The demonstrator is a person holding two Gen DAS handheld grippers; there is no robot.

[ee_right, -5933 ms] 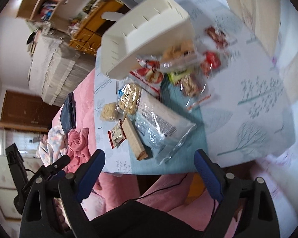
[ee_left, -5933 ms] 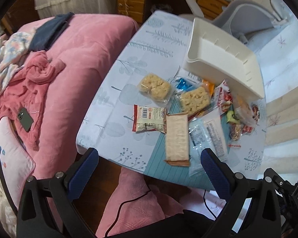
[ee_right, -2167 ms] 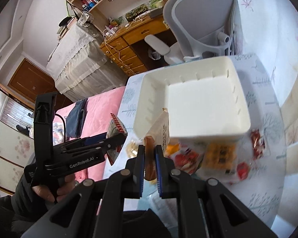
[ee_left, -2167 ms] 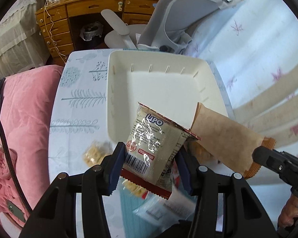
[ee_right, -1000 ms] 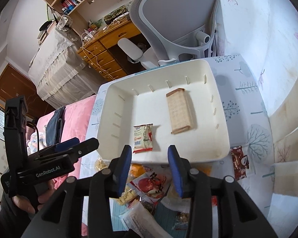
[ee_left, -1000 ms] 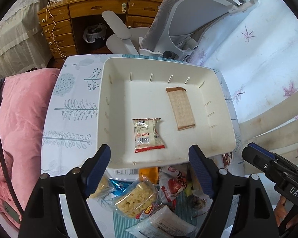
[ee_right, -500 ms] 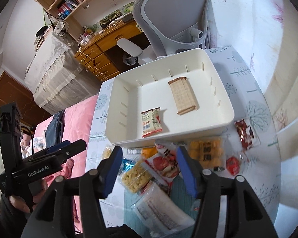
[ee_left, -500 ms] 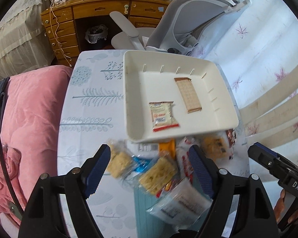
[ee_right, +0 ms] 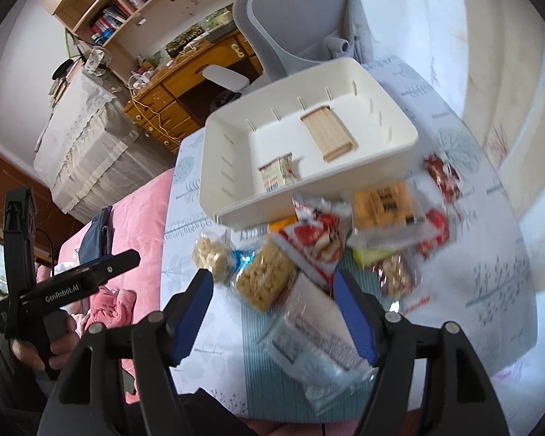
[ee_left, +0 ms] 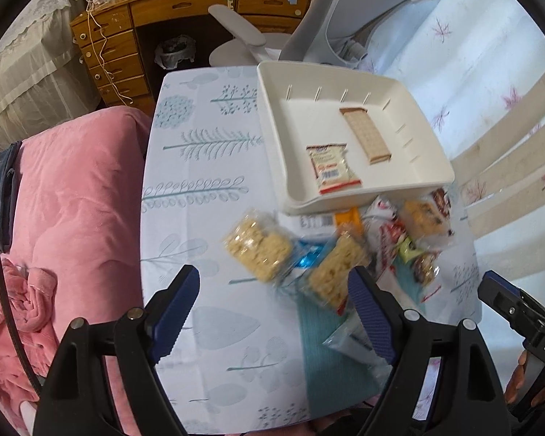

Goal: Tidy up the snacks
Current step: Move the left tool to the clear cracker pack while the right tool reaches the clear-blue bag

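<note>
- Left wrist view: the left hand-held gripper (ee_left: 272, 305) hangs above the tabletop (ee_left: 203, 167) with its blue fingers spread wide and nothing between them.
- A white tray (ee_left: 428, 134) sits at the far side of the tabletop, holding a small red-and-white packet (ee_left: 331, 168) and a long brown cracker bar (ee_left: 365, 135), lying apart from each other.
- Loose snacks crowd the near edge of the tray: a clear bag of puffed pieces (ee_left: 259, 245), a second such bag (ee_left: 336, 272) beside it, and blurred red, orange and green wrappers to the right.
- A pink blanket (ee_left: 72, 196) lies left of the tabletop; the right hand-held gripper (ee_left: 519, 312) shows at the right edge.
- Right wrist view: the right hand-held gripper (ee_right: 272, 307) is also spread wide and holds nothing, above the snack pile.
- Below its fingers lie a puffed-snack bag (ee_right: 265, 278), a clear white-printed pouch (ee_right: 316, 341) and a red-and-white wrapper (ee_right: 318, 239).
- The tray (ee_right: 229, 167) holds the same packet (ee_right: 278, 172) and bar (ee_right: 328, 132).
- The left hand-held gripper (ee_right: 72, 283) appears at the left, side-on.
</note>
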